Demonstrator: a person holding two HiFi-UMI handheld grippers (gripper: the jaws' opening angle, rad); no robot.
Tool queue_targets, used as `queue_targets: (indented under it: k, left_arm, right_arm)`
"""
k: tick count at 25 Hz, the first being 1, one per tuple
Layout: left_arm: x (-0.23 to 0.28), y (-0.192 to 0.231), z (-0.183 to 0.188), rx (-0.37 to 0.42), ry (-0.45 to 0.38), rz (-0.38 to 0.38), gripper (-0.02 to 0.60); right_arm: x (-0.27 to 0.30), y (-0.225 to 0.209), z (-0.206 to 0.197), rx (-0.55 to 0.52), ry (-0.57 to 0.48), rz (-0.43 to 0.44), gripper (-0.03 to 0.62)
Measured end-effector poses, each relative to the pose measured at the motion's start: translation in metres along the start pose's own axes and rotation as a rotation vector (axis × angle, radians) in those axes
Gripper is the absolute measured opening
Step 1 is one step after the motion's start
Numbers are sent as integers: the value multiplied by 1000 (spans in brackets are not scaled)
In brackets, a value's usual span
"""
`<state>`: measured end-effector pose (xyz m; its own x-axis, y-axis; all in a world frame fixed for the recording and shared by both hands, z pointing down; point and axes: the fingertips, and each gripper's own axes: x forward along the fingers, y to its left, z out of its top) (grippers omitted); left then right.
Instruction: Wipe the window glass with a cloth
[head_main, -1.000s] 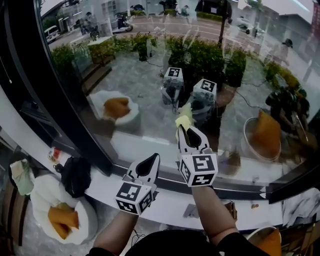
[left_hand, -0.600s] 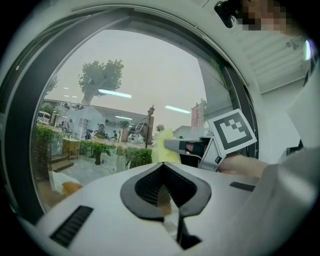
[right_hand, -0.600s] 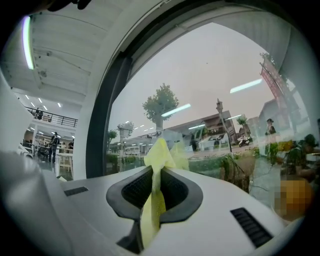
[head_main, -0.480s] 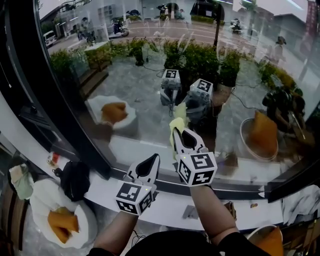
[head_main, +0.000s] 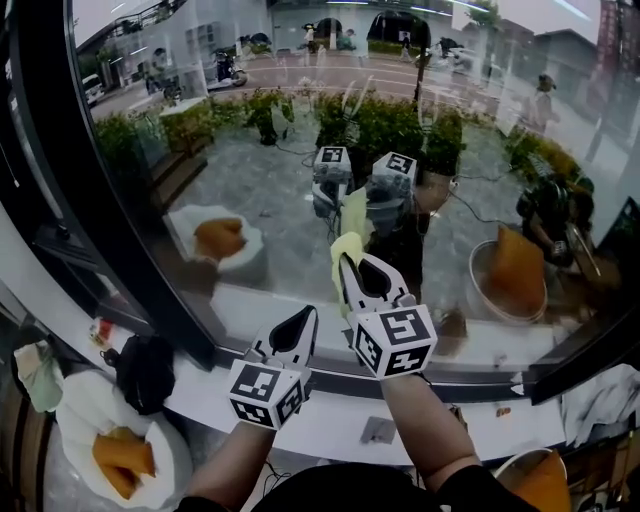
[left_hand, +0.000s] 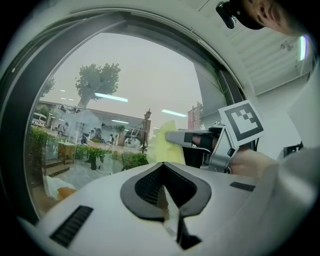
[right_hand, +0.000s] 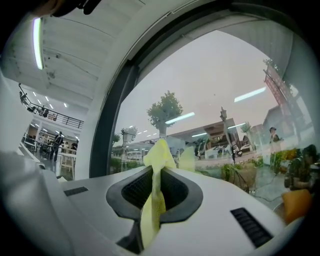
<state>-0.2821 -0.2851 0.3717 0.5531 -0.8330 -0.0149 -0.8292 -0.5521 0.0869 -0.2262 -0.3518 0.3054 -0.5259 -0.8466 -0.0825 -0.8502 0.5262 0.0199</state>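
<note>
Head view. My right gripper (head_main: 345, 268) is just right of frame centre, pointing up the frame at the window glass (head_main: 230, 160). Jaws clenched on a yellow cloth (head_main: 343, 247). The cloth's top meets its own reflection in the pane, so it looks to lie against the glass. My left gripper (head_main: 303, 322) sits lower and to the left, over the white sill (head_main: 330, 415), with nothing showing in it. The dark window frame (head_main: 110, 220) runs down the left side. In the lower left corner are a black bag (head_main: 145, 368) and an orange cushion (head_main: 120, 455).

Left gripper view. My left gripper's (left_hand: 167, 192) jaws are pressed together at bottom centre, and there is nothing between them. Right of centre, the right gripper (left_hand: 175, 137) reaches in with its marker cube (left_hand: 242, 120) behind it. The yellow cloth (left_hand: 161, 145) bunches at its tip in front of the glass (left_hand: 100, 90).

Right gripper view. My right gripper's (right_hand: 154, 172) jaws are shut on the cloth (right_hand: 152, 205). One strip of cloth runs down between the pads. A crumpled peak (right_hand: 160, 152) stands above the jaw tips at frame centre, against the glass (right_hand: 215, 85).
</note>
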Motion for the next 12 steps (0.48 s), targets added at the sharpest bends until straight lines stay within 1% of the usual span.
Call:
queue_targets:
  k: [4,8,12]
  left_arm:
    - [8,-6,8,5,-17,-33,8]
    - [25,-13,16,-8,-40,-64,8]
    - [39,-27,21,-7,-45,-96,8]
  right_arm:
    - [-3,-9,15,-7,-19,-21,52]
    - [-7,-23,29,-15,-29,-45,52]
    - [-13,-41,41,-23,-40,-73,52]
